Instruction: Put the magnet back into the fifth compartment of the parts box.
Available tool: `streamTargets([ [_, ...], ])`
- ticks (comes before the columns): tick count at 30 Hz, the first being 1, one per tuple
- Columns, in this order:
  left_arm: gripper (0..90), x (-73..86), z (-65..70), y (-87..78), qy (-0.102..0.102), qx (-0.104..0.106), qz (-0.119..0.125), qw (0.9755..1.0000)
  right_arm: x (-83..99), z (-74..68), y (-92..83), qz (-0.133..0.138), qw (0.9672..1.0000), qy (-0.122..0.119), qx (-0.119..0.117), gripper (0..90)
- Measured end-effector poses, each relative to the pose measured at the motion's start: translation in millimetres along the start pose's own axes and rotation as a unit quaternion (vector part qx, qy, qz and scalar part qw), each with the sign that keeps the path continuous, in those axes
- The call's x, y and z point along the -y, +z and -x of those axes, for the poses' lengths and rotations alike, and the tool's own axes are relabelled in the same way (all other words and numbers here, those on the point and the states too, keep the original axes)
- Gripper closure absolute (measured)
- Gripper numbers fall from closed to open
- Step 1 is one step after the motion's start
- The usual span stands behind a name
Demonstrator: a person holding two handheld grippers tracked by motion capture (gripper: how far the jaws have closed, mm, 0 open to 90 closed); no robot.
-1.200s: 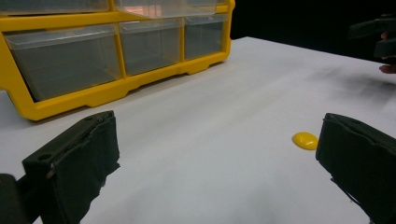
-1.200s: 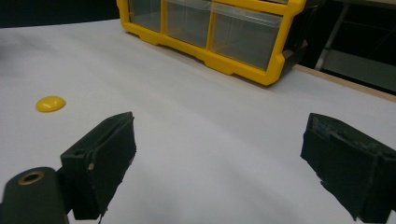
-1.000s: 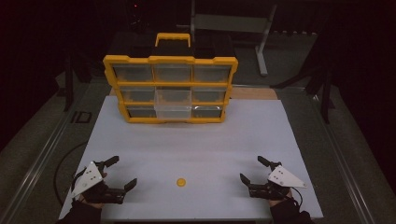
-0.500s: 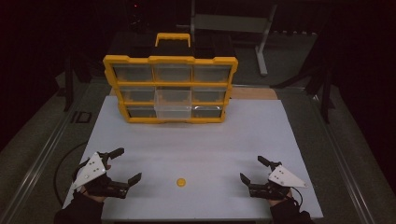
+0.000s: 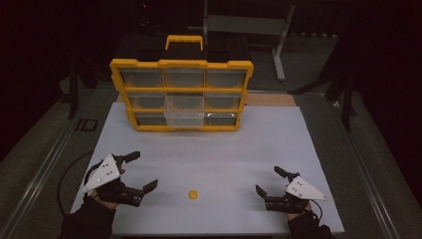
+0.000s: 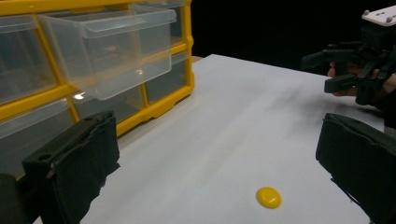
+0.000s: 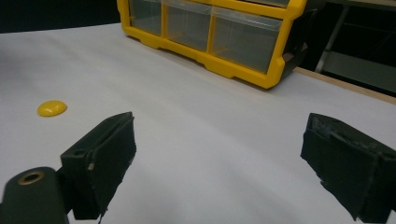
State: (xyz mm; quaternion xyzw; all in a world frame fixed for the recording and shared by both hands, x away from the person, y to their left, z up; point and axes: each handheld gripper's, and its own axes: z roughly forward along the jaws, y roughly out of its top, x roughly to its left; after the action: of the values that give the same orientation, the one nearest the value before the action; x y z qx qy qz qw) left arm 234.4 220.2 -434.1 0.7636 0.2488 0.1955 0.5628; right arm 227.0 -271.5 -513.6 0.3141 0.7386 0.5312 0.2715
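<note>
Dark room all around, so pretty much everything that matters sits on the white tabletop (image 5: 278, 149) in front of you. At the far edge stands the yellow plastic organiser with clear drawers (image 5: 182, 94), and its middle clear drawer (image 5: 184, 110) is pulled out toward you (looks empty from the left gripper view).

The small round yellow button-like piece (image 5: 192, 194) lies flat near your edge, between both hands. It's a disc, so no long axis to worry about, any approach angle works.

Your left hand-held gripper (image 5: 140, 172) has its jaws spread wide and holds nothing; the yellow piece sits just ahead and to its right, slightly toward the right jaw in its own camera (image 6: 268, 197). Your right hand-held gripper (image 5: 268, 181) is also spread and empty, with the piece off to its left (image 7: 52, 108) and noticeably farther away.

So I'd say the left one is nearer and better lined up for the pick.

No brands, labels or readable writing anywhere that I can make out.
</note>
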Motion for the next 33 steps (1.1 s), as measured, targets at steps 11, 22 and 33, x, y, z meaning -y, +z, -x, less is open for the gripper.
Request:
streamTargets([
  [11, 0.0, -14.0, 6.2, 14.7, 0.005, 0.026, -0.002, 0.9996, 0.0, -0.3, 0.3, 0.001, 1.0, -0.001, -0.002, 10.0],
  [22, 0.0, -21.0, 12.0, 28.4, 0.012, 0.046, -0.009, 0.9988, -0.2, -1.1, 0.8, 0.001, 1.0, -0.002, -0.004, 10.0],
  [33, 0.0, -21.1, 19.8, 47.8, 0.015, 0.07, -0.011, 0.9974, -0.2, -1.2, 1.0, 0.001, 1.0, -0.002, -0.007, 10.0],
])
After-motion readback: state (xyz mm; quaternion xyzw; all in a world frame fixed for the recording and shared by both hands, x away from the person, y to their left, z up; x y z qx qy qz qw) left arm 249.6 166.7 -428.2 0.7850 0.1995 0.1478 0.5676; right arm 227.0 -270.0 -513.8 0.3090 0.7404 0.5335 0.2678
